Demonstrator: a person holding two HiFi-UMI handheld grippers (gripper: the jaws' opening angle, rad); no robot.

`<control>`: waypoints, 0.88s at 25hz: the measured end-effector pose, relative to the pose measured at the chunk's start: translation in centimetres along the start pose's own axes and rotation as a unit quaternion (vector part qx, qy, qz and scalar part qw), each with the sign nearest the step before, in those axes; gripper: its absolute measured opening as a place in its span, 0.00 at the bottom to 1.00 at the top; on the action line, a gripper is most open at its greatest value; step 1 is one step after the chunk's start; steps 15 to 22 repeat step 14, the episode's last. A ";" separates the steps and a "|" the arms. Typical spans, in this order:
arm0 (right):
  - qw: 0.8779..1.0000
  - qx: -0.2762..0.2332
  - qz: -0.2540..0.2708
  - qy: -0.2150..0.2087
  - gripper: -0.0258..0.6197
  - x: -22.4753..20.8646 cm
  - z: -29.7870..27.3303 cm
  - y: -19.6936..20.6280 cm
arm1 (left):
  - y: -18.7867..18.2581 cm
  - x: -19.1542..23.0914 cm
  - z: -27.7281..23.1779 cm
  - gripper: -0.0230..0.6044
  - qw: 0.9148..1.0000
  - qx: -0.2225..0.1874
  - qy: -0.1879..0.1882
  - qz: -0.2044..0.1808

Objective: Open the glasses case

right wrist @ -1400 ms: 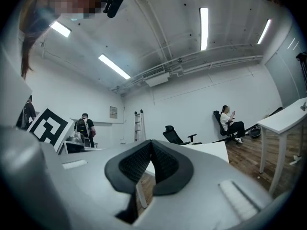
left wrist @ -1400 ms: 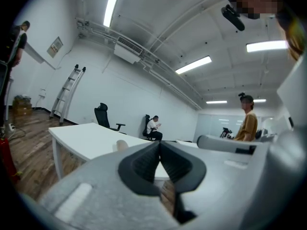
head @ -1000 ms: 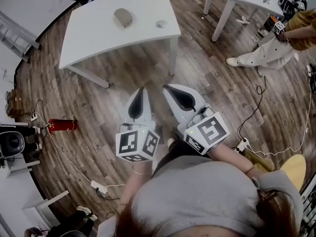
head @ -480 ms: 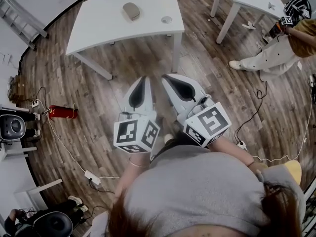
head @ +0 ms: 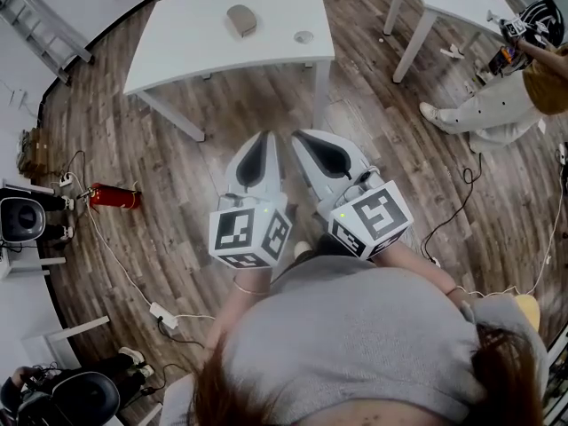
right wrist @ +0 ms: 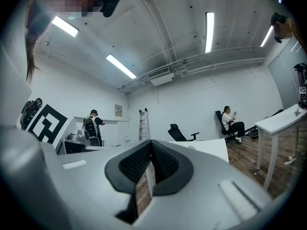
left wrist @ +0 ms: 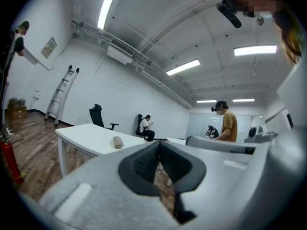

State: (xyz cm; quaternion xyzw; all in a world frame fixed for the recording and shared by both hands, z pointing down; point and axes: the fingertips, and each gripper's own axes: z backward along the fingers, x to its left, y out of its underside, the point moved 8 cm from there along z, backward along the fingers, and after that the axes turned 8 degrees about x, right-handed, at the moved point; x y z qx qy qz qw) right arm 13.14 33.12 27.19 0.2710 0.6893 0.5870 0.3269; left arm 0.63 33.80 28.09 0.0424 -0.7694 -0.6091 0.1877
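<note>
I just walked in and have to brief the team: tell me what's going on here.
A person holds the left tongs and right tongs side by side, both shut and empty, short of the white table. The glasses case lies on it, apparently closed, near a small round object. Nothing touches the case; opening has not begun.

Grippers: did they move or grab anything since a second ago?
The left gripper and right gripper drifted slightly up the head view, nearer the white table; the camera shifted too. Nothing was grabbed or let go. Both stayed shut and empty, and the glasses case stayed on the table, untouched.
</note>
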 end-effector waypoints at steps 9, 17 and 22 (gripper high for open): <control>1.000 -0.002 0.000 -0.009 0.04 -0.1 0.6 0.1 | 0.1 -1.1 0.0 0.04 1.000 -0.006 0.000 -0.021; 1.000 -0.006 -0.001 -0.008 0.04 0.0 0.8 0.0 | -0.1 -1.3 0.2 0.04 1.000 -0.007 0.001 -0.024; 1.000 -0.006 -0.001 -0.008 0.04 0.0 0.8 0.0 | -0.1 -1.3 0.2 0.04 1.000 -0.007 0.001 -0.024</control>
